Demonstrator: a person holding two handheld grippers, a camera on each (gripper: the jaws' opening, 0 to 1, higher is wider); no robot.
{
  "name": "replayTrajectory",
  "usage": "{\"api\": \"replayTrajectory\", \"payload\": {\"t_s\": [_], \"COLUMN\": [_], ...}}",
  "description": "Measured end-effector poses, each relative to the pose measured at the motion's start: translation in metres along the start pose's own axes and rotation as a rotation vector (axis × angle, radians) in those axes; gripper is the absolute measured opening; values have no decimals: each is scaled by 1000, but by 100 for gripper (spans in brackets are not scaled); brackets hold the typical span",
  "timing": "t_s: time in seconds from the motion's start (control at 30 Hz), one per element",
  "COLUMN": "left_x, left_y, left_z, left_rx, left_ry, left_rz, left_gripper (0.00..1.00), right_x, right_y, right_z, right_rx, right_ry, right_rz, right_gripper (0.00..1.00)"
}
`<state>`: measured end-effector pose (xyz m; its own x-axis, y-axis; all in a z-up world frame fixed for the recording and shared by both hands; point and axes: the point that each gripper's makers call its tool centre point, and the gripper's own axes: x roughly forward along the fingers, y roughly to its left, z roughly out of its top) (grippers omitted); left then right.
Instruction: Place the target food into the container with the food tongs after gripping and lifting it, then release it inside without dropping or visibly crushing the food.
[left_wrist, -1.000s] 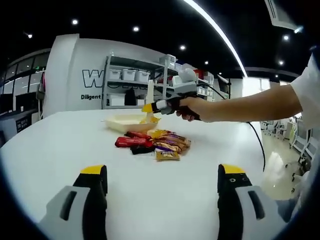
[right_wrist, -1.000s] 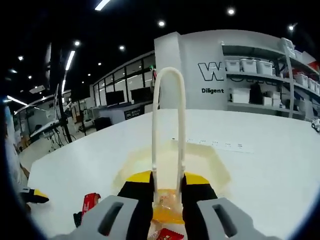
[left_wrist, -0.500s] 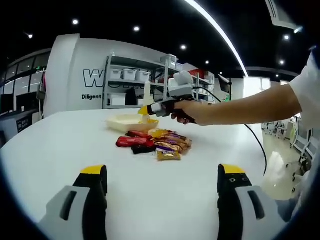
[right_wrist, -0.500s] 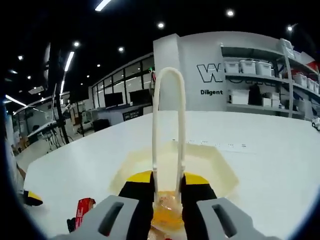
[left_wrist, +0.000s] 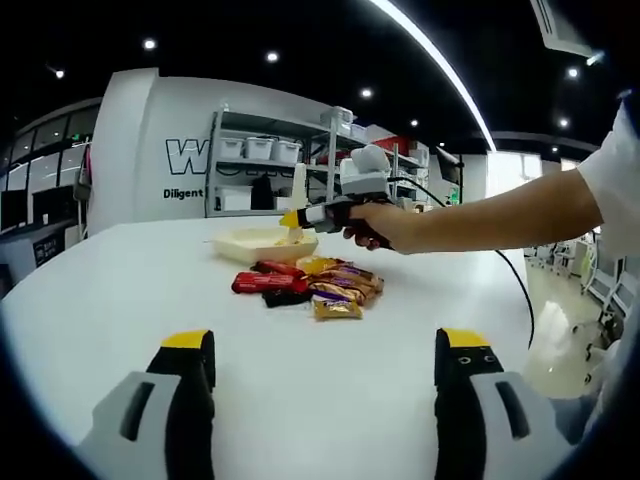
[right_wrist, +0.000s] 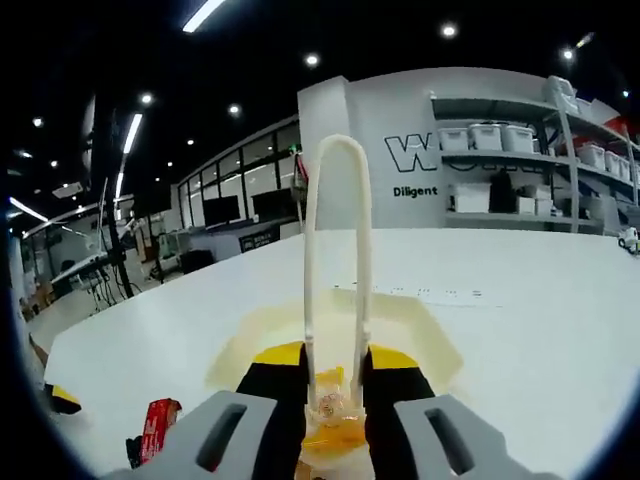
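Observation:
My right gripper (right_wrist: 335, 362) is shut on white food tongs (right_wrist: 333, 250), whose loop rises between its jaws. The tong tips pinch a yellow snack packet (right_wrist: 335, 435) just above the pale yellow tray (right_wrist: 425, 335). In the left gripper view, a hand holds that right gripper (left_wrist: 297, 216) over the tray (left_wrist: 250, 243) at the far side of the table. A pile of wrapped snack bars (left_wrist: 315, 285) lies in front of the tray. My left gripper (left_wrist: 325, 375) stands open near the table's front, holding nothing.
The white round table (left_wrist: 120, 300) has bare room to the left and right of the pile. A red packet (right_wrist: 157, 428) lies left of the tray. Shelving with bins (left_wrist: 260, 160) stands behind the table. A black cable (left_wrist: 515, 290) hangs from the person's arm.
The right gripper with the tongs and yellow packet has shifted a little over the tray. The left gripper has stayed still.

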<state>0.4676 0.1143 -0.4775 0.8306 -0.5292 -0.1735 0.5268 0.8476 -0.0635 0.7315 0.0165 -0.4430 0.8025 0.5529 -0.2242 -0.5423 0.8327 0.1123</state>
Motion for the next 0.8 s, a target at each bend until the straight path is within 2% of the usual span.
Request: {"api": "replayTrajectory", "payload": {"t_s": [0.17, 0.33, 0.43, 0.57, 0.67, 0.8], "left_x": [0, 0, -1, 0, 0, 0], "left_y": [0, 1, 1, 1, 1, 1], "left_z": [0, 0, 0, -1, -1, -1], "left_rx": [-1, -2, -4, 2, 3, 1], "left_ry": [0, 0, -1, 4, 4, 4], "left_rz": [1, 3, 7, 7, 6, 6], "left_gripper": [89, 89, 89, 89, 88, 88], "right_x": [-13, -18, -23, -25, -32, -33], "right_y": [-1, -3, 0, 5, 15, 15], "right_z": [1, -4, -6, -5, -8, -7], "right_rx": [16, -8, -45, -148, -177, -200], "right_ry": [-16, -10, -13, -15, -18, -29], "right_rz": [2, 4, 8, 15, 22, 29], "right_gripper": [15, 15, 15, 15, 15, 15]}}
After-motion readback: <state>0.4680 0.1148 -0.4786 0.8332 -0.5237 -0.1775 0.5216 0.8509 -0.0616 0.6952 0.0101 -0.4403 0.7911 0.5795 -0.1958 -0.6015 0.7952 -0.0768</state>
